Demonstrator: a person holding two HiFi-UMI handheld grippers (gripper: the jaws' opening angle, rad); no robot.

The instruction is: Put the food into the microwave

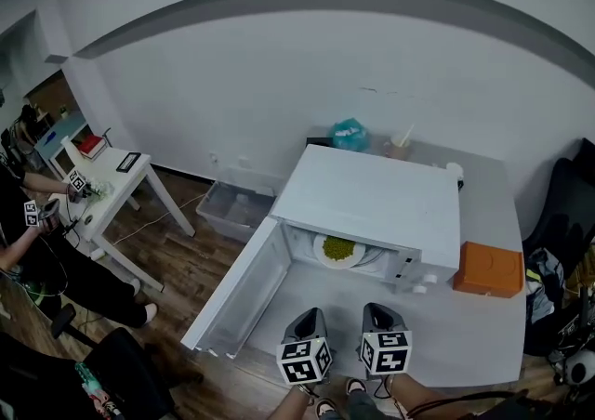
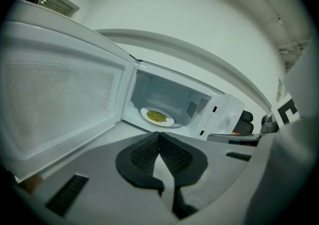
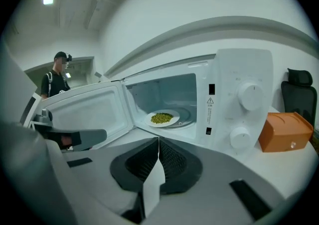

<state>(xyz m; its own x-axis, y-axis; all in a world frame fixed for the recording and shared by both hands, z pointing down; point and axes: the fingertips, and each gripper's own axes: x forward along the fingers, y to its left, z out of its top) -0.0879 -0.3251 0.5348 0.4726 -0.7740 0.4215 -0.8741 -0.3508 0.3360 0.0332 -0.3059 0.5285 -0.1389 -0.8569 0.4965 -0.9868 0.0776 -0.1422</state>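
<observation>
**Operator:** Location of the food?

**Technician:** The green food (image 3: 161, 117) lies heaped on a white plate (image 1: 322, 256). The plate rests on the glass turntable (image 3: 187, 115) inside the microwave (image 1: 381, 195). The microwave door (image 1: 237, 290) is swung wide open to the left.

**Operator:** State of the left hand-held gripper?

**Technician:** The left hand-held gripper (image 2: 159, 137) has its jaws pressed together at the tips, with nothing between them. It is held above the bench (image 1: 483, 339), in front of the open cavity and apart from the plate.

**Operator:** State of the right hand-held gripper?

**Technician:** The right hand-held gripper (image 3: 158, 142) is likewise closed tip to tip and carries nothing. It sits just beside the left unit and points towards the cavity and the control panel.

**Operator:** Other items?

**Technician:** An orange box (image 1: 490, 269) stands on the bench to the right of the microwave, near its two knobs (image 3: 248, 94). A teal item (image 1: 350, 134) and a cup (image 1: 402, 144) stand behind the microwave, by the wall. A clear bin (image 1: 232, 206) sits on the floor to the left of the bench
</observation>
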